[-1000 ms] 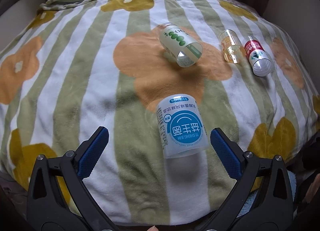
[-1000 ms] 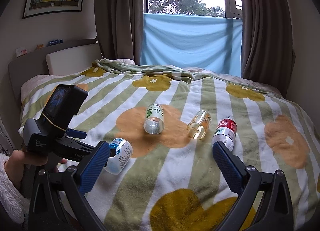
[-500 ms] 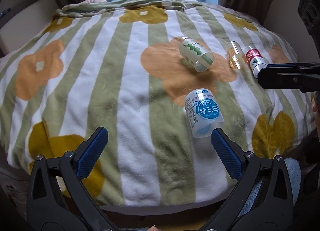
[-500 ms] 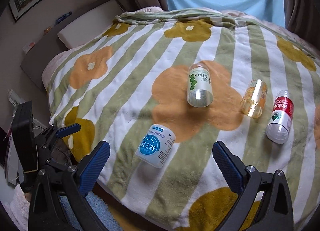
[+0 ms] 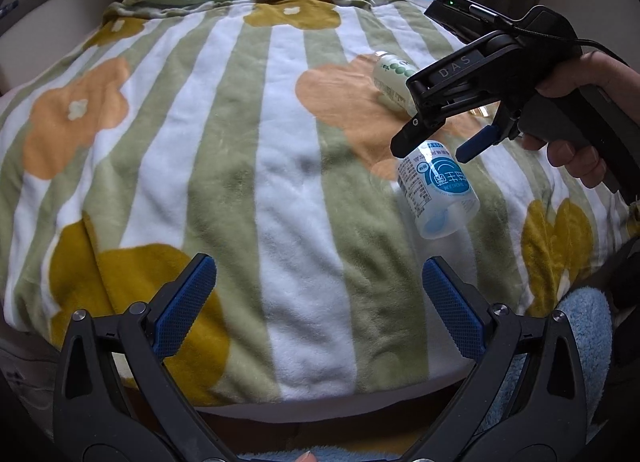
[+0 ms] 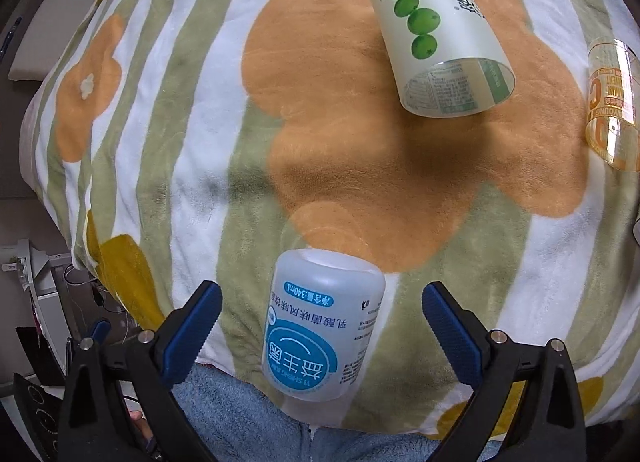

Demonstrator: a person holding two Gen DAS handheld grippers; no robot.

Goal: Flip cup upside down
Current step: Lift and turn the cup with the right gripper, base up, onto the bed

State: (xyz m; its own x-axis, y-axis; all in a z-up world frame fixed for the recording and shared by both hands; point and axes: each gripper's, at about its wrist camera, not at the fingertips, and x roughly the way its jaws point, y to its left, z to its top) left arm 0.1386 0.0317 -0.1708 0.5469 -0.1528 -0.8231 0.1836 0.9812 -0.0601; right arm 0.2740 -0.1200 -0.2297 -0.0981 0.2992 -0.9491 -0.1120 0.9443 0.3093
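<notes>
**Right gripper open around the blue cup**

Three cups show on the blanket (image 6: 192,110), all lying on their sides: a blue cup (image 6: 324,326), a green cup (image 6: 440,34) and an amber cup (image 6: 612,102). In the right wrist view the amber one is cut by the frame edge; a sliver of something else at that edge is too small to name.

Two grippers are in view. The right gripper (image 6: 322,326) is spread wide, its jaws on either side of the blue cup, apart from it on both sides. The cup lies between the pads with its closed end pointing ahead of the gripper. The green cup lies well ahead and a little right; the amber cup is far right.

The left gripper (image 5: 319,306) is also spread wide and holds nothing. The blue cup (image 5: 438,190) lies ahead of it to the right, under the right gripper (image 5: 434,146), which a hand (image 5: 580,118) holds.
</notes>
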